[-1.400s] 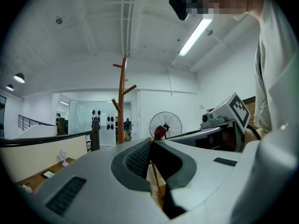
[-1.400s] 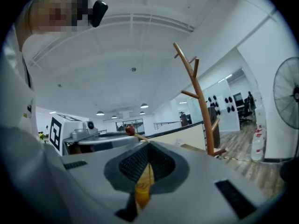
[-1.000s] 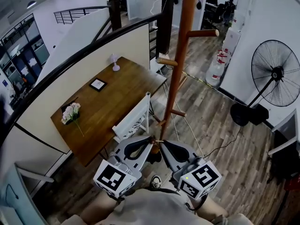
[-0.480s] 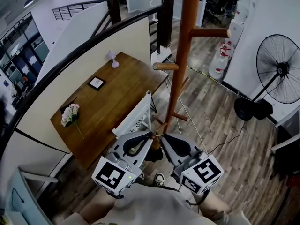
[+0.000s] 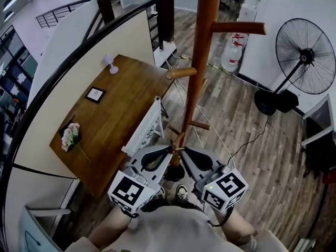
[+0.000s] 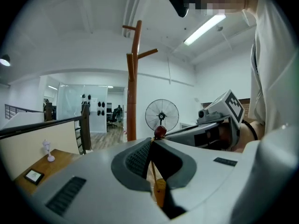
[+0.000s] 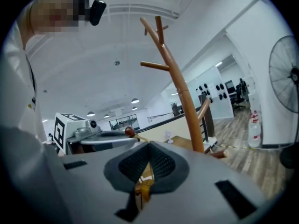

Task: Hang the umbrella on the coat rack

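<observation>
Two claws are sitting tip to tip just in front of you. Your left claw (image 5: 169, 149) and right claw (image 5: 184, 150) are each pinching shut on the thin cord of the umbrella (image 6: 160, 190), whose amber handle is showing just beneath the jaws. Beyond them the coat rack (image 5: 197, 83) is standing upright beside the table (image 5: 115, 119), with a fan (image 5: 304, 56) farther right.

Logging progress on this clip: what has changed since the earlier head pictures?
Little. The view has drifted toward the tall brown wooden coat rack; the wooden table slid left in frame. The left gripper and right gripper stay tip to tip, both shut on a thin wooden stick. Nothing taken or released.
</observation>
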